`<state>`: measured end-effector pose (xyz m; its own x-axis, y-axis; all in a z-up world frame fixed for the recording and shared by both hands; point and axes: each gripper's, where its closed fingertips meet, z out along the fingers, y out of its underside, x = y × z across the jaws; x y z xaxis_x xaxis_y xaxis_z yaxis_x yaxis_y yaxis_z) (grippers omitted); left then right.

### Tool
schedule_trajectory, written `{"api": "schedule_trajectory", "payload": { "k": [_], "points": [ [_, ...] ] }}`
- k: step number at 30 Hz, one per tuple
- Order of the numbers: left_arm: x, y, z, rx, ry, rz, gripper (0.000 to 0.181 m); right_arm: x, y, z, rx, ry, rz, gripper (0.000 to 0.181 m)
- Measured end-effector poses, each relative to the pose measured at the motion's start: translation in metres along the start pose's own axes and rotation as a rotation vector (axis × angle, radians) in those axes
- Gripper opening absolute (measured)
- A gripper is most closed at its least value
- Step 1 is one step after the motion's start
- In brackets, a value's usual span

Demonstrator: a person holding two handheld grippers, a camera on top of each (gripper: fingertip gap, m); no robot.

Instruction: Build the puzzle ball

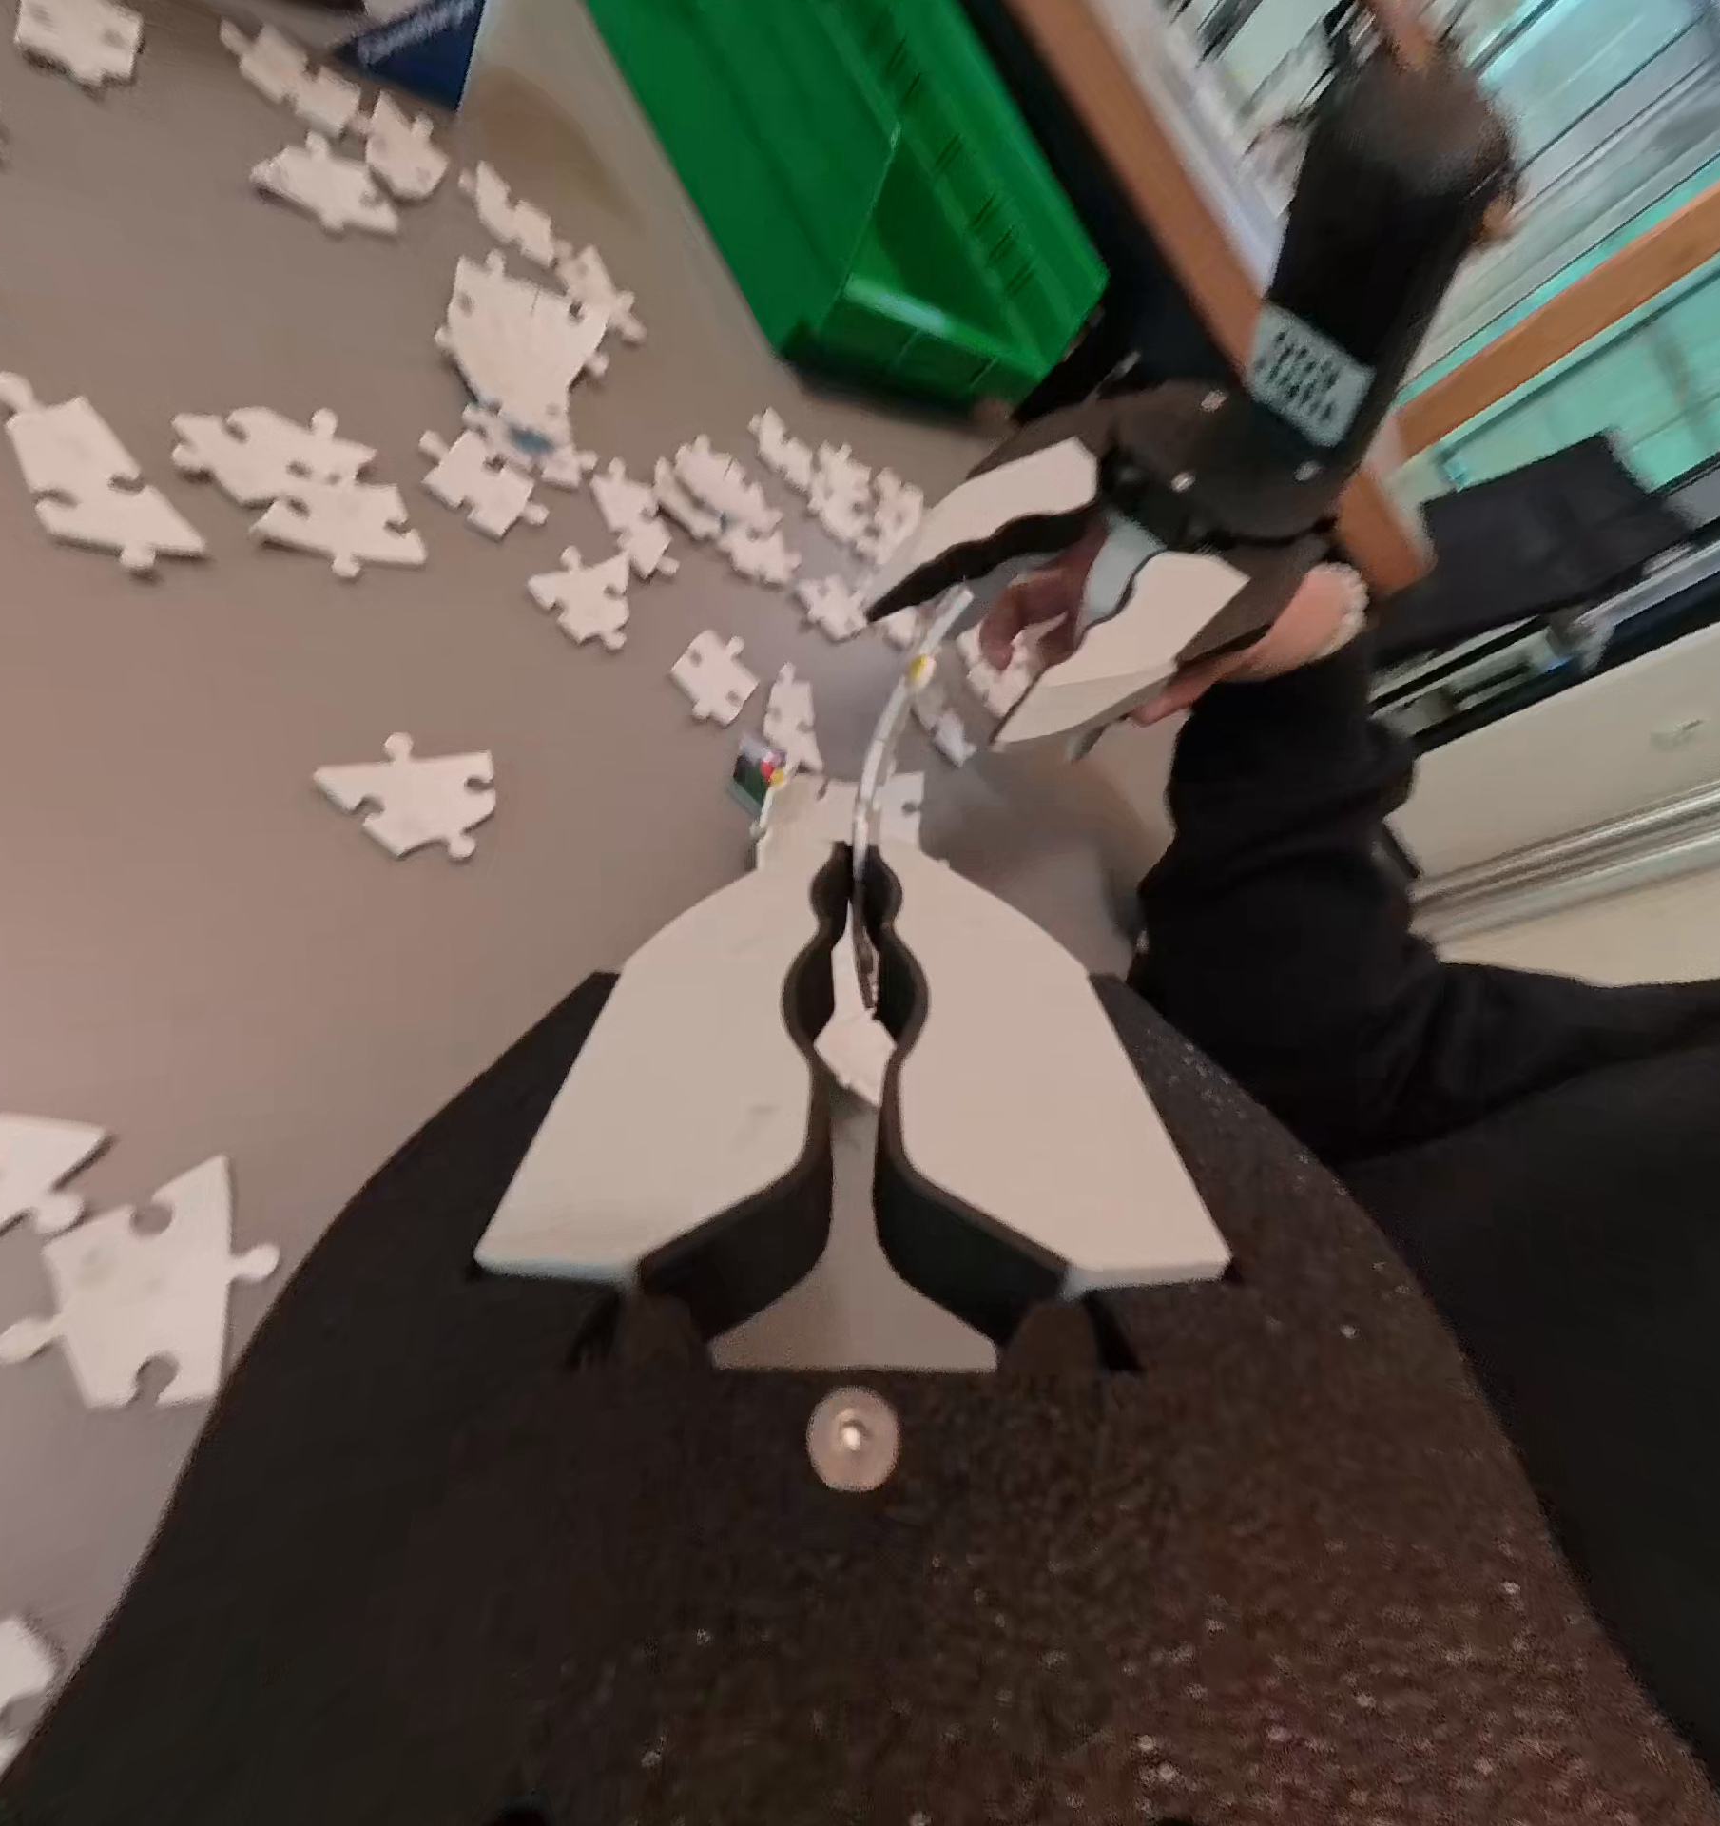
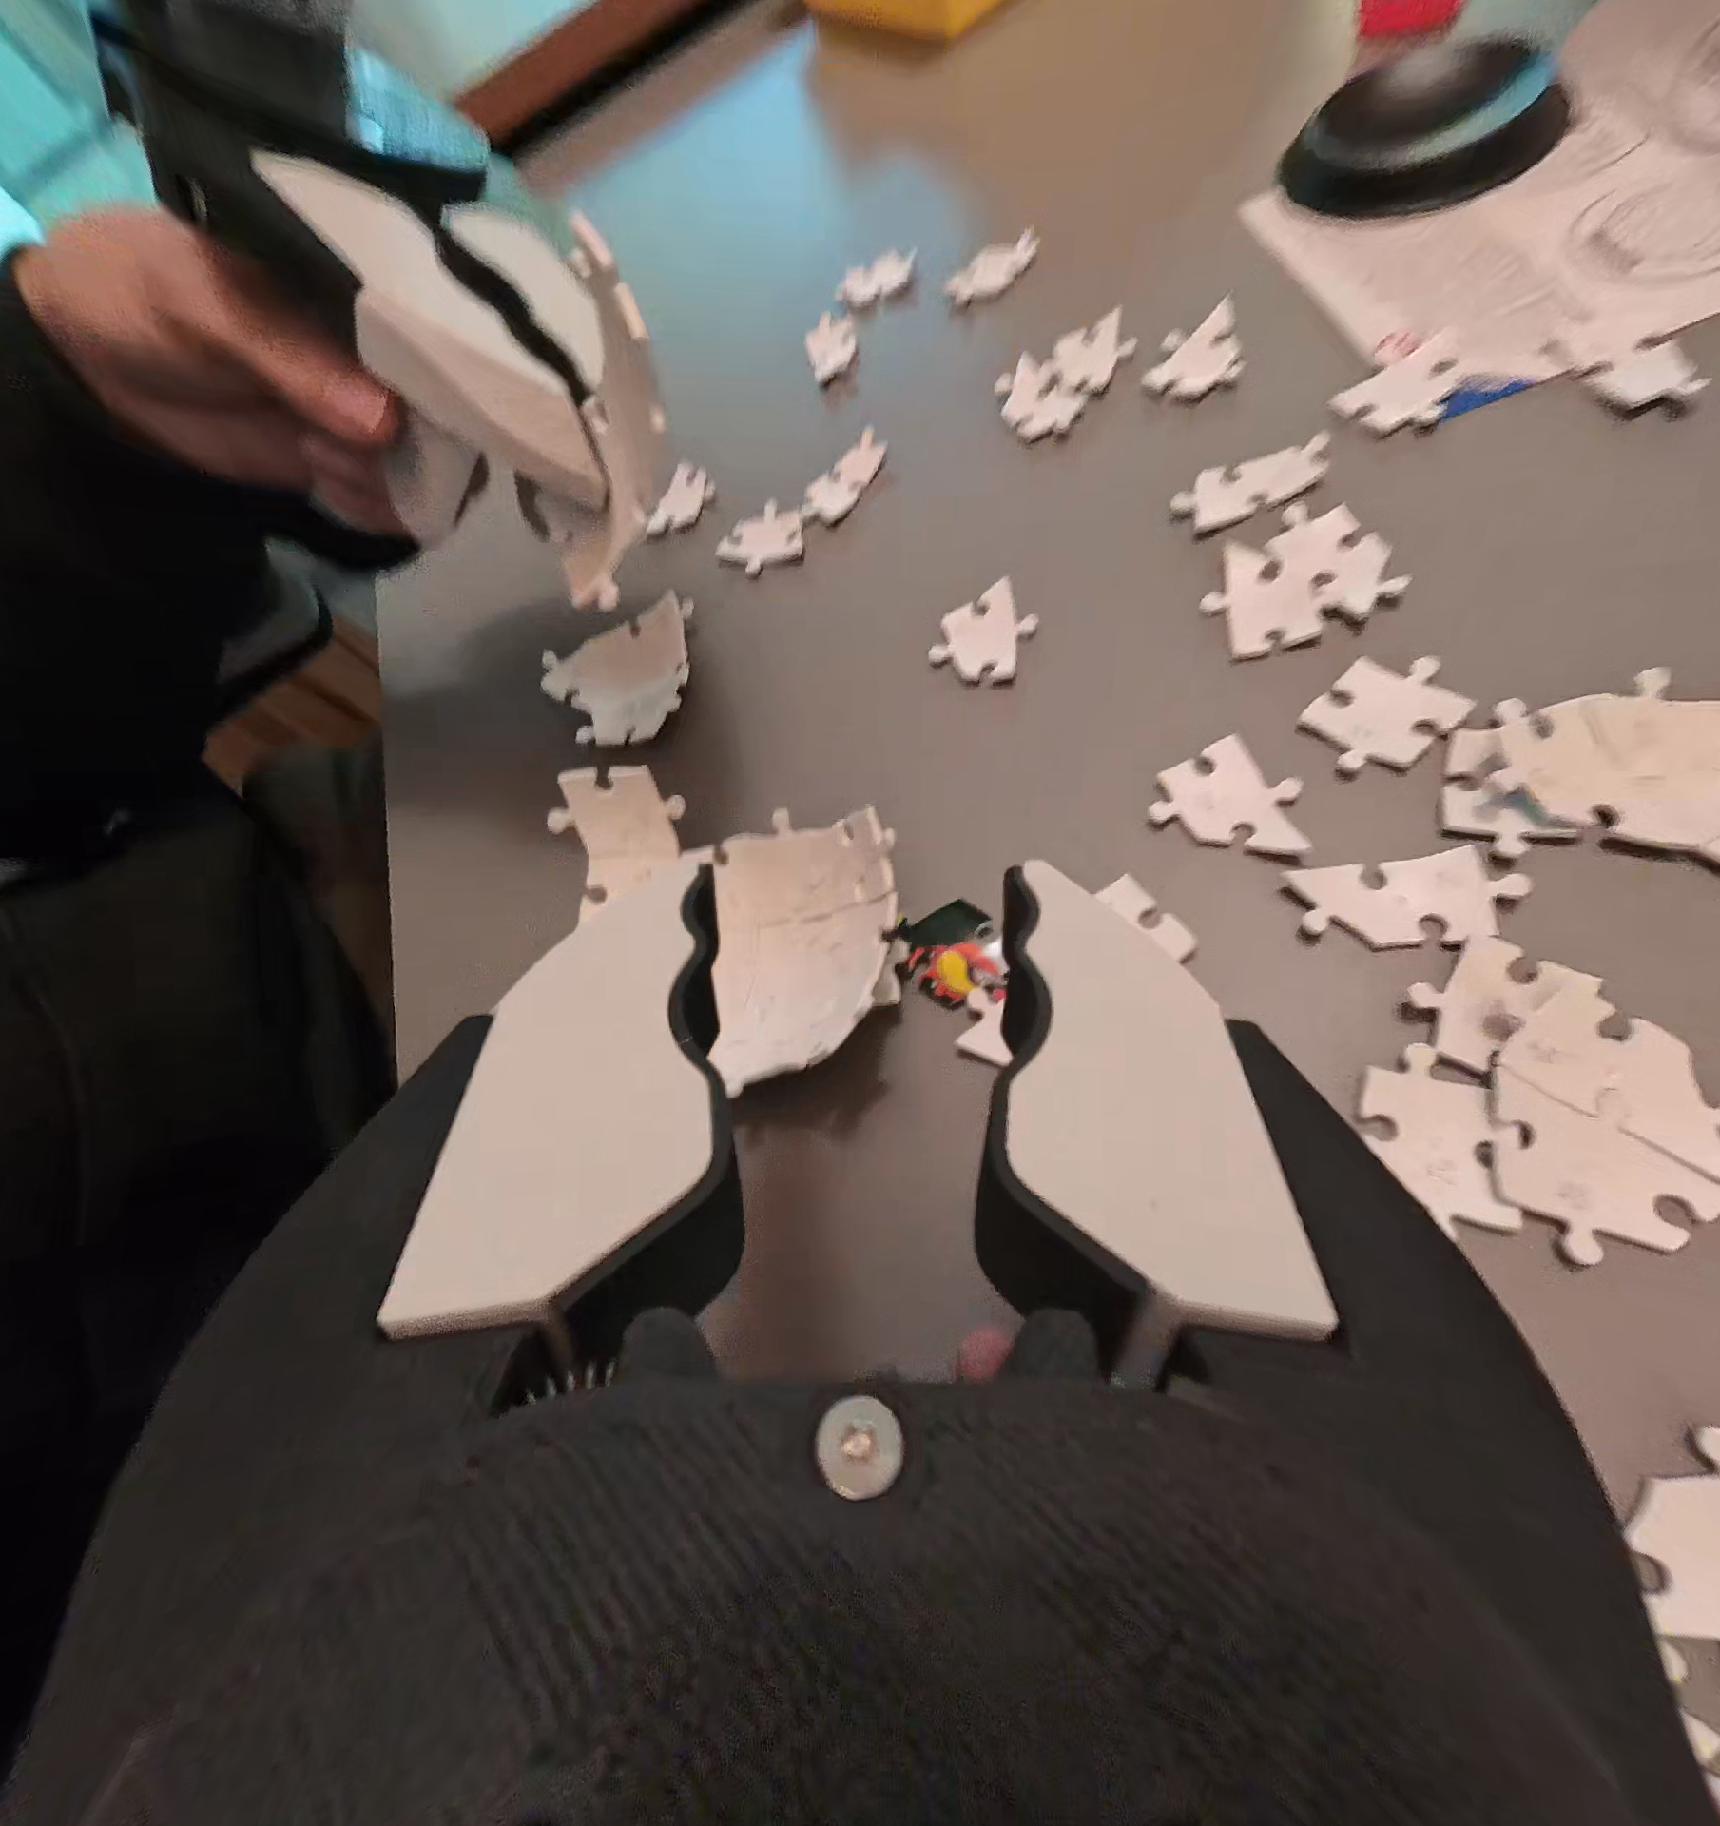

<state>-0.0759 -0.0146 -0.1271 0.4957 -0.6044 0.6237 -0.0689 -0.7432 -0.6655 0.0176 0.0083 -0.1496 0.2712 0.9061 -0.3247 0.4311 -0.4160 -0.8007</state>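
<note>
My left gripper [image 1: 851, 860] is shut on a curved strip of joined white puzzle pieces [image 1: 885, 751], held edge-on above the table. In the right wrist view this gripper [image 2: 587, 415] is at the upper left with the strip [image 2: 633, 395] hanging from it. My right gripper [image 2: 861, 889] is open and empty, low over a curved joined section [image 2: 806, 949] and a coloured piece [image 2: 949, 954]. In the left wrist view the right gripper [image 1: 935, 672] is open near the strip's far end. Loose white pieces [image 2: 984, 632] lie scattered on the grey table [image 2: 836, 445].
A green crate [image 1: 885, 198] and a blue box [image 1: 411, 49] stand at the table's far side. A black round base [image 2: 1429, 128] sits on a white sheet [image 2: 1527, 247]. Larger joined sections [image 2: 1606, 1117] lie at the right. The table edge [image 2: 386, 790] runs along the left. There is about 11 cm between the tips of the two grippers. To the curved joined section [image 2: 806, 949]: right tips about 6 cm, left tips about 12 cm.
</note>
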Motion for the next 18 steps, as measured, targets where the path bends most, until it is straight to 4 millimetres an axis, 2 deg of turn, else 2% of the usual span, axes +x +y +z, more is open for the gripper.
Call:
{"api": "schedule_trajectory", "payload": {
  "k": [4, 8, 12, 18],
  "points": [
    [-0.001, 0.009, 0.008, -0.111, -0.049, 0.006, 0.002, -0.002, 0.004, 0.014, -0.031, -0.013, -0.022, 0.058],
    [-0.005, 0.019, 0.023, -0.206, -0.072, -0.007, 0.002, -0.001, 0.017, 0.031, -0.101, -0.028, -0.028, 0.052],
    [-0.008, 0.024, 0.032, -0.202, -0.087, -0.064, 0.002, 0.011, 0.027, 0.039, -0.172, 0.057, -0.053, 0.047],
    [-0.013, 0.034, 0.037, -0.193, -0.128, -0.124, 0.002, 0.002, 0.029, 0.05, -0.17, -0.02, -0.058, 0.042]
  ]
}}
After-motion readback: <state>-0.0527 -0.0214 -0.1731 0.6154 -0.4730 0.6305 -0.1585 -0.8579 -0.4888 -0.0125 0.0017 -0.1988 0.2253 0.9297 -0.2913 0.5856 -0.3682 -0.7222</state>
